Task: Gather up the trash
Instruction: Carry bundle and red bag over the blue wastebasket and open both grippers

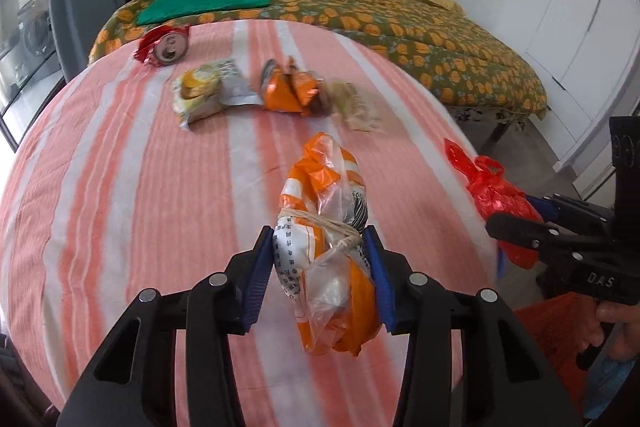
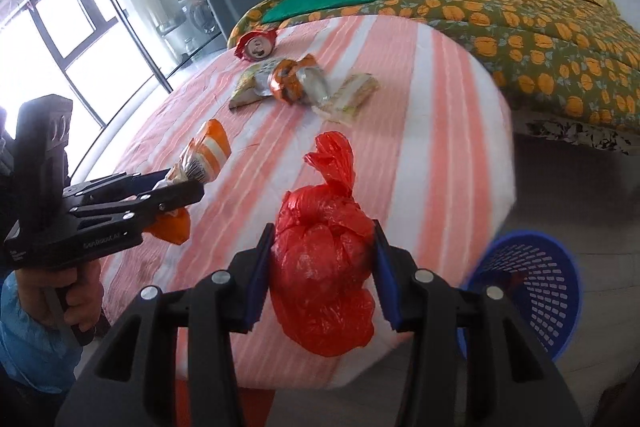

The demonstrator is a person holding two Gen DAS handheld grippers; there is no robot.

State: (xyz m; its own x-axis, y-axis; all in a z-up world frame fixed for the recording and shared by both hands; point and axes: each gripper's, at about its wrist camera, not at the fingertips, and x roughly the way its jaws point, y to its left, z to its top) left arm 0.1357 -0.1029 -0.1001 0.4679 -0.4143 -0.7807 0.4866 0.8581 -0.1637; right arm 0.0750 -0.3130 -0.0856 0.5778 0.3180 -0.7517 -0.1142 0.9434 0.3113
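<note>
The left tool is clamped on an orange and white plastic bundle tied round its middle with rubber bands; the blue pads press on both of its sides, and in the right wrist view the bundle hangs clear above the bench. The right tool is clamped on a knotted red plastic bag, its pads against the bag's flanks, the knot and loose tail pointing away toward the far side. The bag is held over the near right edge of the bench.

The bench wears a pink and white striped cloth. On its far part more trash lies: a crushed red can at the far left, its open end facing the camera; nearer, a yellow and white snack wrapper; just right of it, touching, a crumpled orange foil wrapper; and right again a pale wrapper, blurred.

A blue perforated basket stands on the floor below the bench's right edge. Beyond the bench is a bed with an orange-patterned cover and a folded green cloth on it. A hand in a blue sleeve grips the left tool's handle.
</note>
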